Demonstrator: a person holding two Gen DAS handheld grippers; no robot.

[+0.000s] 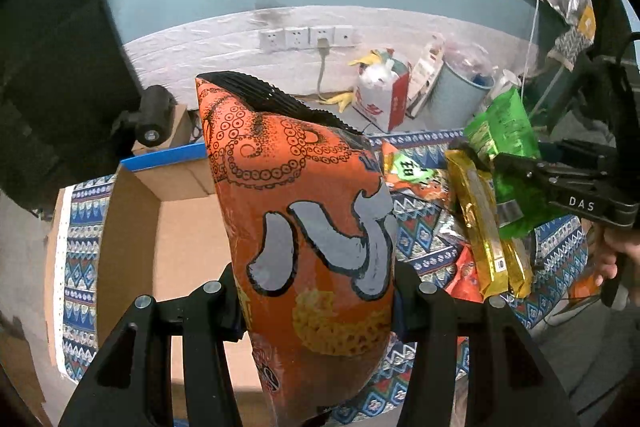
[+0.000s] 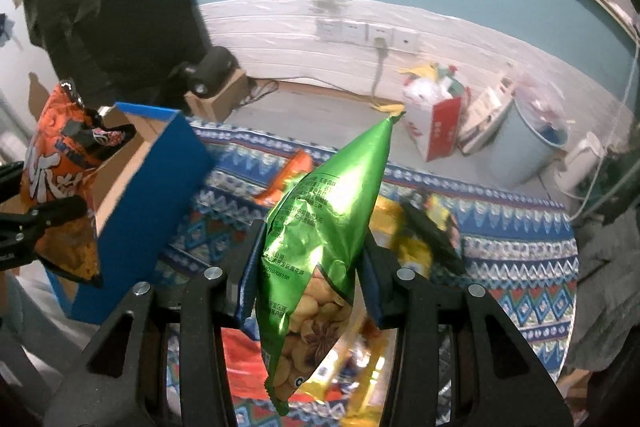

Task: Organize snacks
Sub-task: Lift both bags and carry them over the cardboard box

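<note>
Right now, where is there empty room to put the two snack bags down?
The cardboard box looks bare inside, between its brown walls, just left of the orange bag in the left claw. The patterned cloth is bare along its right edge. Around the green bag in the right claw, loose packets crowd the cloth.

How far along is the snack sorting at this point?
Early: the cardboard box shows only bare floor. In hand: left tool holds the orange snack bag, right tool the green bag. Left: more packets on the patterned cloth.
</note>
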